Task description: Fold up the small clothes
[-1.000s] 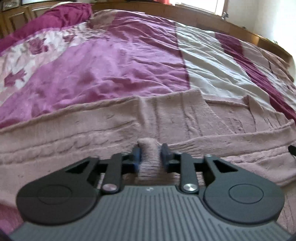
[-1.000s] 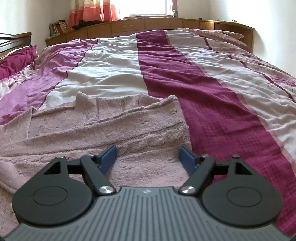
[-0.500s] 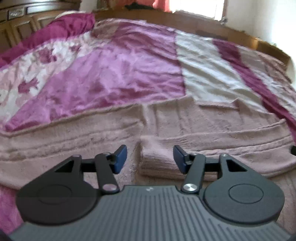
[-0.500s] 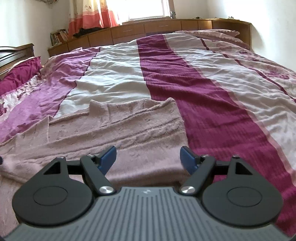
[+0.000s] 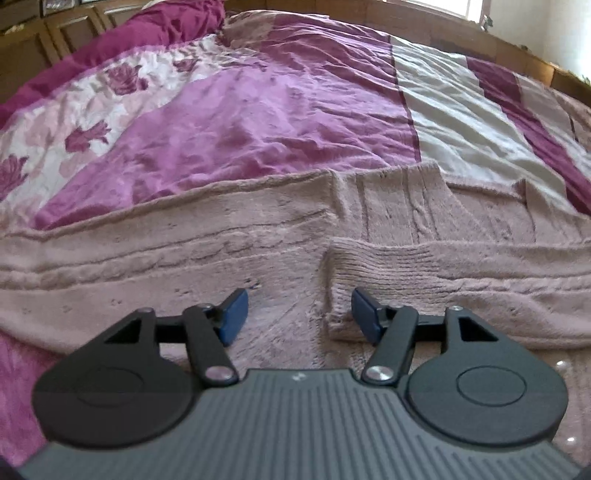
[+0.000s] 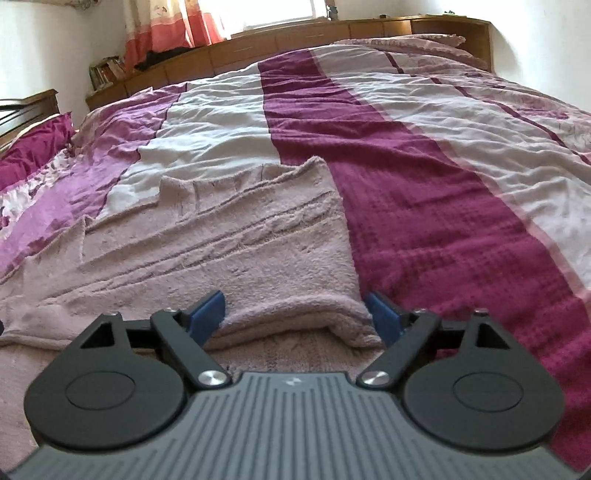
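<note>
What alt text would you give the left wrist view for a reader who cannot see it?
The left tongs hang open over a pink knitted sweater spread on a bed, holding nothing; their jaws have just been opening. A ribbed sleeve cuff lies folded across the sweater's body. Beyond is a purple, white and maroon striped bedspread.

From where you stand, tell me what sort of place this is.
A bedroom, most likely: a wide bed under a striped quilt, wooden cabinets along the wall beneath a curtained window, and a pink knitted sweater spread out for folding.
</note>
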`<control>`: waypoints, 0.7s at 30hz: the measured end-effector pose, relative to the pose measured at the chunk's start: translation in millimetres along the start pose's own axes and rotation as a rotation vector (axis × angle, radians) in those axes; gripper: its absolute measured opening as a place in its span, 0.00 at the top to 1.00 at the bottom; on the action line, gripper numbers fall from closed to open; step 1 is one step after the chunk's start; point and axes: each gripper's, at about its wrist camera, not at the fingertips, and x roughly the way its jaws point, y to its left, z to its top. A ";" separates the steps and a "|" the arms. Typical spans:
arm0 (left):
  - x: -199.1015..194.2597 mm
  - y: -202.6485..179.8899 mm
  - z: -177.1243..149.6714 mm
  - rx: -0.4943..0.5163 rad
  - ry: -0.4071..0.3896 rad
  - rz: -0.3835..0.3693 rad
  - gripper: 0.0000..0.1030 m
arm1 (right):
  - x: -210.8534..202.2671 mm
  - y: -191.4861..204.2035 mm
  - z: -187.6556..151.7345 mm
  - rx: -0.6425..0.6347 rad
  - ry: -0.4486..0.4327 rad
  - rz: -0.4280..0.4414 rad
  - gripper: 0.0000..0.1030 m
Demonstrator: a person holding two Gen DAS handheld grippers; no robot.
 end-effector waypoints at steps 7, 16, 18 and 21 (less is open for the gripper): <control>-36.9 24.8 3.5 -0.017 -0.027 0.018 0.38 | -36.0 4.9 4.7 0.039 -0.030 0.033 0.14; -75.2 78.9 -9.3 -0.116 -0.024 0.074 0.38 | -87.6 38.1 -0.1 -0.017 -0.040 0.132 0.14; -80.2 89.6 -13.5 -0.148 -0.020 0.084 0.38 | -96.6 46.3 -2.7 -0.031 -0.038 0.154 0.14; -85.8 104.6 -20.7 -0.190 -0.012 0.102 0.38 | -104.7 56.0 -8.0 -0.037 -0.019 0.190 0.14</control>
